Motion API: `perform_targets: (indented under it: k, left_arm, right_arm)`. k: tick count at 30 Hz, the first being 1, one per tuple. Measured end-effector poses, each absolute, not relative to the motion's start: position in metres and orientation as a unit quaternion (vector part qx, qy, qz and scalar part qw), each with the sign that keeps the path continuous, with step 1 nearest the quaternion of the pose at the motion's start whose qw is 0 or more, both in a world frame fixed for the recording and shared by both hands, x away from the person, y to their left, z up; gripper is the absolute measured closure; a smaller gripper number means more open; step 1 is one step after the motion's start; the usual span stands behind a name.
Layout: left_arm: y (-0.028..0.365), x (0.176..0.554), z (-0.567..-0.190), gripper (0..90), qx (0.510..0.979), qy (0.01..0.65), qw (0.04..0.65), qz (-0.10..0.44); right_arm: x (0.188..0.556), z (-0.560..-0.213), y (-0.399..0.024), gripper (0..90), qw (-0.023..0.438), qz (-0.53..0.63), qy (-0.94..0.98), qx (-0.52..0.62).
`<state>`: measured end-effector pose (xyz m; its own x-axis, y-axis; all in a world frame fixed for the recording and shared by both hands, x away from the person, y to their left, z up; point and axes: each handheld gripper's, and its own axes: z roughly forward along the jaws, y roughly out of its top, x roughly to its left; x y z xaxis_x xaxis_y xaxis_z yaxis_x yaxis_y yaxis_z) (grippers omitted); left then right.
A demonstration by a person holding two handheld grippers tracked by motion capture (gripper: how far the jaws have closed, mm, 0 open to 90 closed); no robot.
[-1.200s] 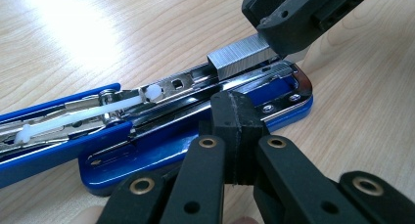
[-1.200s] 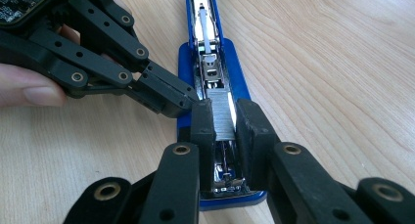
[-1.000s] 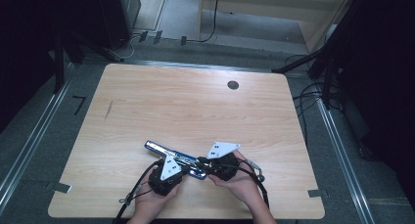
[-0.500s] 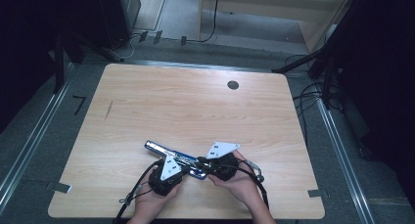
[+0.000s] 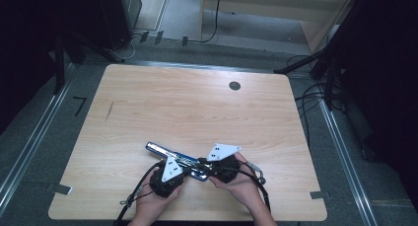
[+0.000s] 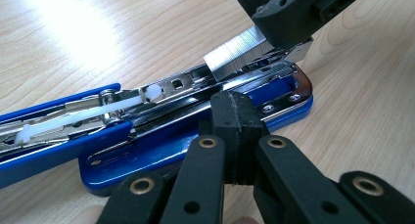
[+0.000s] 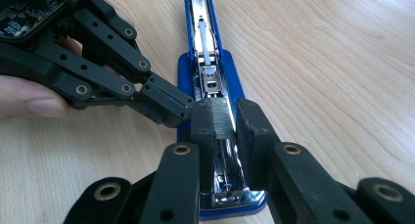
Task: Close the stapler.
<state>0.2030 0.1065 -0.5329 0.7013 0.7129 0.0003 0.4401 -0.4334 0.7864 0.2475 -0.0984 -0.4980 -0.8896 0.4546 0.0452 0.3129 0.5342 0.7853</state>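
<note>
Low in the high view, an opened blue-and-chrome stapler [image 5: 172,158] lies on the pale wooden bench [image 5: 187,107]. The right tool [image 7: 226,117] grasps a silver strip of staples [image 7: 219,117] over its channel. The left tool [image 6: 238,131] is clenched empty, pressing the stapler's base.

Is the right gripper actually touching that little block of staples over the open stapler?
Touching. In the right gripper view, the right gripper has a black jaw pressed on each side of the block of staples, holding it above the blue stapler with no gap visible.
</note>
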Motion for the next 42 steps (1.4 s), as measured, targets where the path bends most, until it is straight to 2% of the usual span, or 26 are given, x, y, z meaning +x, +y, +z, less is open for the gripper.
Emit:
perform_targets:
  k: [22,32,42]
  left_arm:
    - [0.107,0.203,-0.533,90.0,0.830,0.347,0.402,0.169]
    - [0.107,0.203,-0.533,90.0,0.829,0.349,0.404,0.167]
    - [0.107,0.203,-0.533,90.0,0.829,0.348,0.404,0.168]
  right_arm:
    - [0.246,-0.506,-0.094,79.3,0.099,0.405,0.886,0.201]
    - [0.251,-0.502,-0.101,76.5,0.077,0.427,0.872,0.228]
    - [0.251,-0.502,-0.102,86.8,0.089,0.453,0.852,0.247]
